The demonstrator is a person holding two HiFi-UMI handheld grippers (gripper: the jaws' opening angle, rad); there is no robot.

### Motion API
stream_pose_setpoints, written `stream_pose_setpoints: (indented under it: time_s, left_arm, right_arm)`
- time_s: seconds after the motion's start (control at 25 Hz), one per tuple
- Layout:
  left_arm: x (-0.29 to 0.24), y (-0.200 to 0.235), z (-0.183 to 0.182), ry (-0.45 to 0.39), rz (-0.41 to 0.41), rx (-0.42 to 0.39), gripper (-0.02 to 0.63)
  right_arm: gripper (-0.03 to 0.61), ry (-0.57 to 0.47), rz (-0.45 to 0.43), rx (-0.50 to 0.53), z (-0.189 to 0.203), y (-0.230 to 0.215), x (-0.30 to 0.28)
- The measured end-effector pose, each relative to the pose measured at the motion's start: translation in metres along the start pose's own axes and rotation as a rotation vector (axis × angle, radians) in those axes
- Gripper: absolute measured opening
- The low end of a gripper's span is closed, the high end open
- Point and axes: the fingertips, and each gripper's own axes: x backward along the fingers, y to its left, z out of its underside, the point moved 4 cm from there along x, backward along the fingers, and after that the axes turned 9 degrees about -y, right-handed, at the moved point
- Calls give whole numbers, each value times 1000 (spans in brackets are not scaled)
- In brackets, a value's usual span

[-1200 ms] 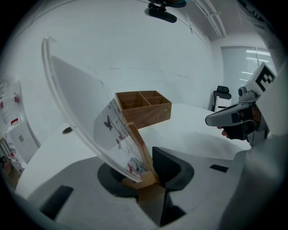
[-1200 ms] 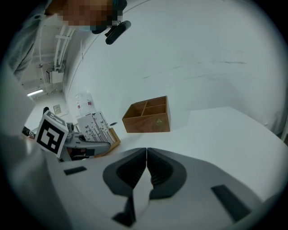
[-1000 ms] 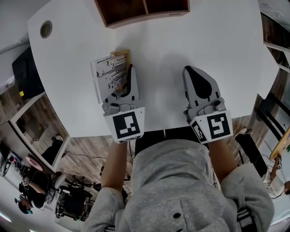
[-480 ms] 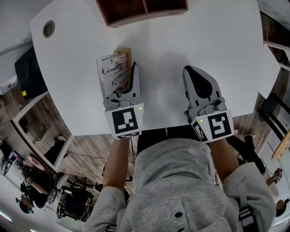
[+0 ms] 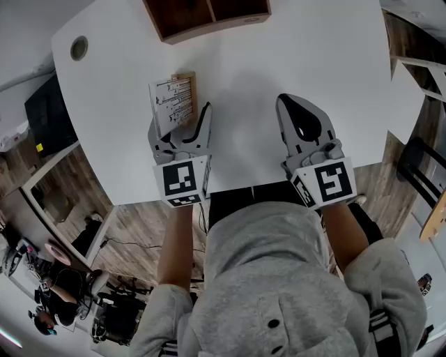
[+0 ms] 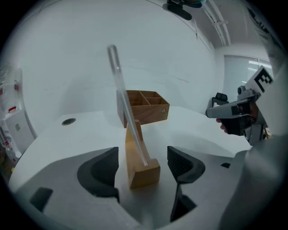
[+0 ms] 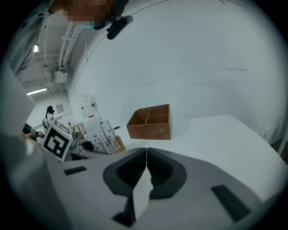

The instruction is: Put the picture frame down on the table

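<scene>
The picture frame point(image 5: 173, 103) stands upright on the white table point(image 5: 279, 56): a printed sheet in a clear pane point(image 6: 125, 105) slotted into a wooden base point(image 6: 139, 164). My left gripper point(image 5: 180, 125) is open around the base. In the left gripper view the base sits between the two jaws with a gap on each side. My right gripper point(image 5: 293, 111) rests shut and empty on the table to the right, apart from the frame. The right gripper view shows the frame point(image 7: 107, 137) at its left beside the left gripper.
A wooden compartment box point(image 5: 209, 14) stands at the table's far edge, behind the frame point(image 6: 145, 107). A round cable hole point(image 5: 79, 47) is at the far left of the table. The table's near edge runs just under both grippers.
The left jaws have spread and let go of the frame, which now stands by itself. The left gripper has drawn back slightly toward me. The right gripper has stayed put.
</scene>
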Motion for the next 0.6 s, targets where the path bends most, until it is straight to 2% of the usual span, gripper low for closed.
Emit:
stream_pose_setpoints:
  time_s: [0.24,0.6]
  left_arm:
    - [19,9,-4,6,-26,71,335]
    - [47,0,-19,15,-18,80,336]
  right_arm:
    - [26,-21,13,43,-22,-8,10]
    - [26,-43,92,10,-53,-28,41]
